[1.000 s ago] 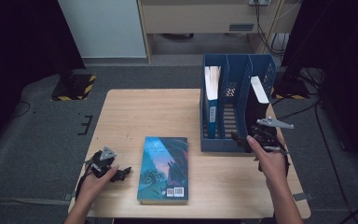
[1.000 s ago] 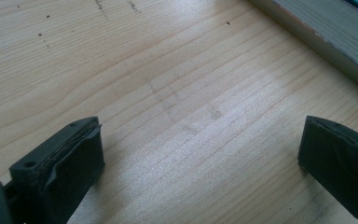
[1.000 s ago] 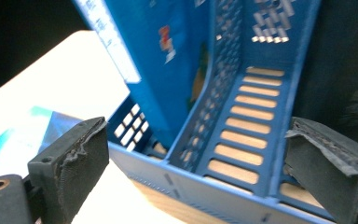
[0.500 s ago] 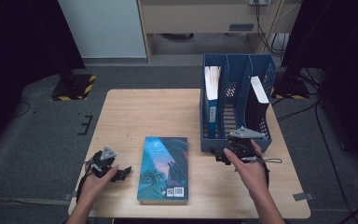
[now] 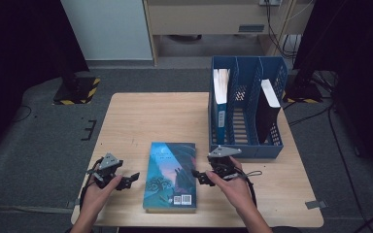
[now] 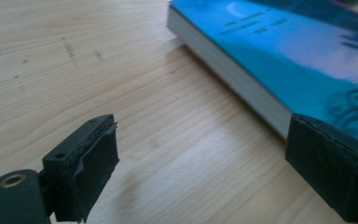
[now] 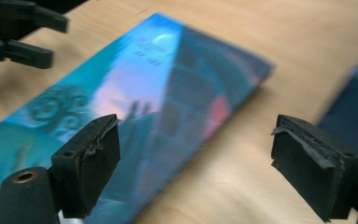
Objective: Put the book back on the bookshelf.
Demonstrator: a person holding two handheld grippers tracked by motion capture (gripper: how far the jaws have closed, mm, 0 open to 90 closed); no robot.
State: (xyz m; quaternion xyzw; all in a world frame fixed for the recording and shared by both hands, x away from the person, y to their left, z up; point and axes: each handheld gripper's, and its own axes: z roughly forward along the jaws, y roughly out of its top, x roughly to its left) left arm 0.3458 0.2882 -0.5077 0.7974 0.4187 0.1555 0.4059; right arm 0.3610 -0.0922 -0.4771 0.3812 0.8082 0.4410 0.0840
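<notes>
A blue-covered book [image 5: 171,174] lies flat on the wooden table [image 5: 145,116], back cover up (a barcode label shows at its near end), just in front of a blue file rack [image 5: 245,107] that already stands two volumes upright in its slots, with the middle slot free. The left gripper [image 5: 126,180] rests low at the table's near-left corner, just beside the book's left long edge; in the left gripper view its jaws stand wide with nothing between them, one pad over bare wood and the other in front of the book's [image 6: 279,56] cover edge, and they have just been closing a little. The right gripper [image 5: 201,175] sits at the book's right long edge, between book and rack; in the right gripper view its jaws likewise gape, empty, straddling that edge of the book [image 7: 135,107], and they too have just been narrowing slightly. The placement reads as a two-sided approach: a flat book offers no purchase from above, so each tool is brought level with a long edge, probably so that one can steady or lift a side while the other takes hold. The book is not yet gripped or raised.
</notes>
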